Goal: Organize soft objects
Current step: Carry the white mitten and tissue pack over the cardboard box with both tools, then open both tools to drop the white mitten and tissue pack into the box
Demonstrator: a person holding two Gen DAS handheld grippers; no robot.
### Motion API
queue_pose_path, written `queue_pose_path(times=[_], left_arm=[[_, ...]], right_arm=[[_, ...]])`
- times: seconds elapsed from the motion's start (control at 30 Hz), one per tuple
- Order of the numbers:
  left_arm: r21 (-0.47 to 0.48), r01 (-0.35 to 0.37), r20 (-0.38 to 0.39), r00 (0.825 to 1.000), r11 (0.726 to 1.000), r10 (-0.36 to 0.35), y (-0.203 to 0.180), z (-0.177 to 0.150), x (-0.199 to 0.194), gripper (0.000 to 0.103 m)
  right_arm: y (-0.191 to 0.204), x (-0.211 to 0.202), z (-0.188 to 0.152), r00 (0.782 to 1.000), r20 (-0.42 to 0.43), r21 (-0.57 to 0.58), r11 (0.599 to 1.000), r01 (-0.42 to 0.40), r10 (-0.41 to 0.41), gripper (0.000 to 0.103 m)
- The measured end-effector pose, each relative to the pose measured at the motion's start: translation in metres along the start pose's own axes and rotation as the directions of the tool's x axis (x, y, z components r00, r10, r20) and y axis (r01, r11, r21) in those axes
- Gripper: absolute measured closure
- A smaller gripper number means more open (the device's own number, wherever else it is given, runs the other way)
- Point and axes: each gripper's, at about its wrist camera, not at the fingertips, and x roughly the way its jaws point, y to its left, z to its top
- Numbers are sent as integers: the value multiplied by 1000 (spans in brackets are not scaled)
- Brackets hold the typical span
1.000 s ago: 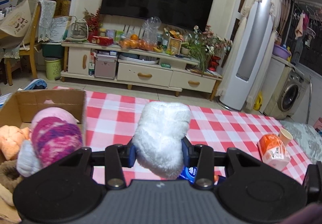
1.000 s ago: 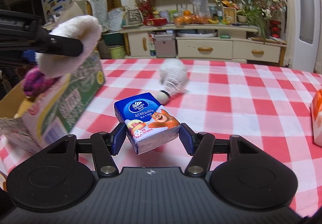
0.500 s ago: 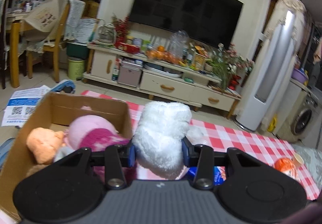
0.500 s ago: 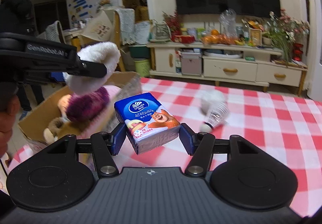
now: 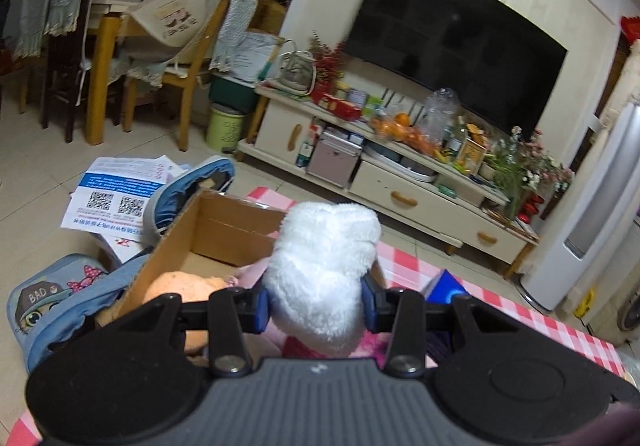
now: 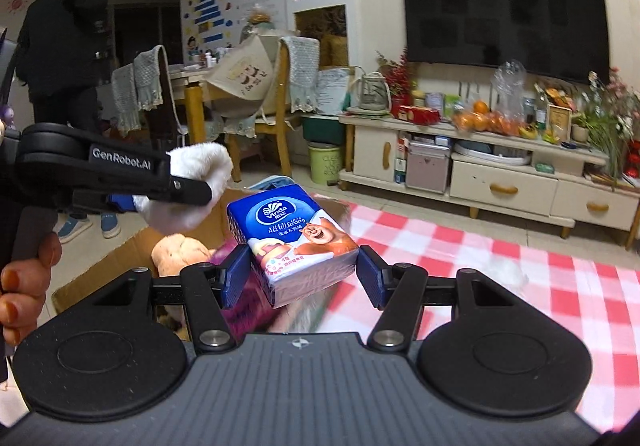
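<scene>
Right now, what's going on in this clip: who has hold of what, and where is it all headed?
A person is sorting soft things into a cardboard box at the edge of a red-checked table. The left gripper is shut on a fluffy white sock, held over the box. The right gripper is shut on a blue tissue pack, just beside the box. An orange plush toy already lies inside. Neither item has been released yet. Another person stands watching in the background.
</scene>
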Motion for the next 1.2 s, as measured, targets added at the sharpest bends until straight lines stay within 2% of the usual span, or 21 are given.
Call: queue_pose_path(times=[0.2,0.67,0.73,0.8,0.87,0.9,1.2], left_arm=[[-25,-40,-15,999,999,39,12,3,12,62],[-43,-119,-77,990,992,116,24,0,37,59],[-39,-129,-90,988,991,125,23,-1,39,56],[-35,-144,-96,985,989,141,22,-1,40,49],[-32,-159,-93,983,987,156,22,-1,40,39],[-32,-164,-87,983,986,161,22,0,39,37],[-8,-178,-40,983,984,178,8,3,31,25]], right_arm=[[0,21,13,1000,-6,-37,999,-23,23,30],[-4,51,12,997,-72,-5,999,-40,39,32],[-3,49,11,996,-74,3,999,-48,49,31],[-4,46,13,997,-61,7,999,-42,43,23],[-6,38,13,998,-41,16,999,-37,38,14],[-8,32,13,999,-27,22,999,-31,31,6],[-32,-3,3,999,33,111,993,34,-37,4]])
